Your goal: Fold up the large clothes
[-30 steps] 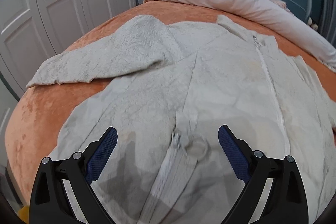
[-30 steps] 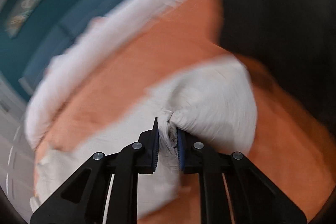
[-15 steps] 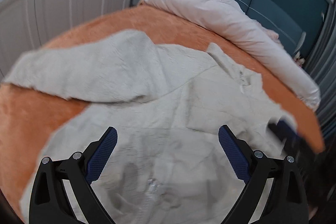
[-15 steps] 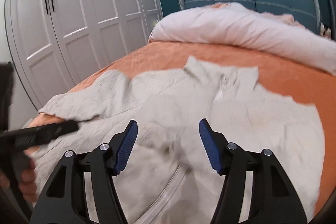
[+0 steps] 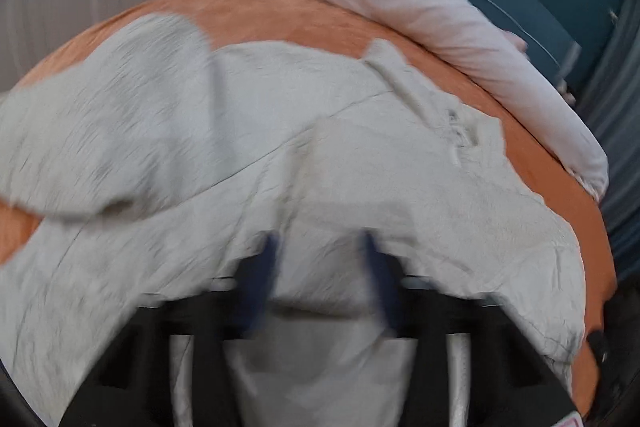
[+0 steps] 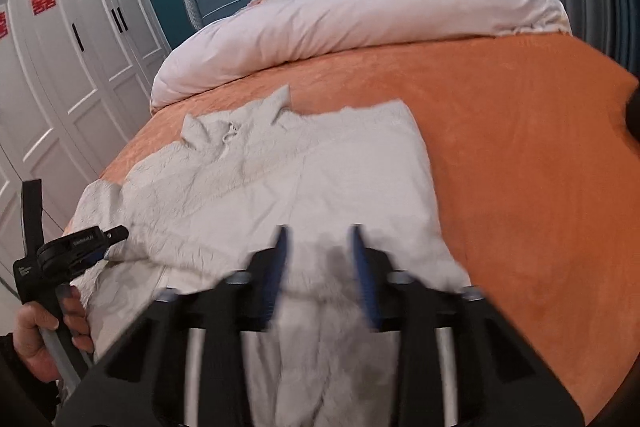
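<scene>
Right wrist: pale jacket [image 6: 280,187] under and between narrowed, closing fingers [image 6: 276,267], grip unclear.

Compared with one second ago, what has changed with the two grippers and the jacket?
The right gripper let go of the bunched sleeve, which now lies folded onto the jacket, and swung to the hem. Both grippers have just been closing there, the left gripper too, with cloth between the fingers; blur hides any firm pinch. The other sleeve, orange bedcover and duvet stayed put.

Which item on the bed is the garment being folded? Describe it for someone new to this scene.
Find the orange bedspread. Below the rolled pale pink duvet lies a crinkled off-white jacket. Unlike the duvet it is flat, with a collar and a zip.
</scene>
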Tool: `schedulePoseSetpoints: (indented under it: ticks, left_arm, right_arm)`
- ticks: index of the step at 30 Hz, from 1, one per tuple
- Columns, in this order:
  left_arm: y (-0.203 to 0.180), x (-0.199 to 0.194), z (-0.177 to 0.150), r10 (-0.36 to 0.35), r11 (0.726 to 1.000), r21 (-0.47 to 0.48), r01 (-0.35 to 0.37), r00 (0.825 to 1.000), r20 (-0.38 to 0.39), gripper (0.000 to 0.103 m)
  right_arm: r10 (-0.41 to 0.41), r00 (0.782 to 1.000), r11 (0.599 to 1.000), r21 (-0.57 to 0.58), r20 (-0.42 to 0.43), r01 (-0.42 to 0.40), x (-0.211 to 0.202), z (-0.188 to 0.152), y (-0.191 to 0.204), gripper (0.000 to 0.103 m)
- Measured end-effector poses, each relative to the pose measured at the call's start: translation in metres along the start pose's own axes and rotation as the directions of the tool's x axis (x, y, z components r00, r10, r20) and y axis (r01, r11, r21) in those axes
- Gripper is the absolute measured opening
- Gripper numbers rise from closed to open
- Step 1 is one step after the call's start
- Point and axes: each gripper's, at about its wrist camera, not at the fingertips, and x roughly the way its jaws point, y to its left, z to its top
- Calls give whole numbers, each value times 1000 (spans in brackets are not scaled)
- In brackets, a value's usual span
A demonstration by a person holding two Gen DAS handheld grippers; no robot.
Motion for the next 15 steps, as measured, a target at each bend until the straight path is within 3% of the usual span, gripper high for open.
schedulePoseSetpoints:
  ticks: [1, 3, 5, 8, 10, 12, 13, 15]
  left_arm:
    - [-5, -1, 5, 17, 1000, 22, -17, 1000, 27, 9]
    - [-9, -5, 14, 30, 998, 53, -33, 997, 72, 4]
    - [-9, -4, 19, 43, 996, 71, -49, 995, 87, 3]
    - [-3, 14, 10, 82, 991, 99, -85, 996, 39, 2]
    - [2, 28, -1, 99, 989, 106, -98, 995, 3, 3]
    - [3, 29, -4, 112, 987, 112, -113, 994, 16, 3]
    - [4, 29, -5, 121, 986, 117, -123, 992, 20, 4]
    - [3, 31, -9, 144, 980, 132, -147, 989, 27, 5]
  right_arm:
    - [-11, 1000, 1000, -9, 9, 11, 2, 4, 3, 15]
    - [-38, 999, 999, -14, 27, 38, 6, 9, 1, 11]
    - [-66, 998, 998, 10, -3, 66, 21, 9, -6, 11]
    - [-94, 986, 994, 45, -141, 101, 64, -9, -25, 5]
    - [-97, 988, 994, 47, -120, 103, 60, -7, -24, 4]
    - [-132, 991, 991, 2, -36, 132, 43, -5, -15, 4]
    - [-159, 986, 987, -14, -57, 159, 48, -8, -15, 4]
    - [-138, 979, 990, 16, -152, 142, 69, -17, -24, 2]
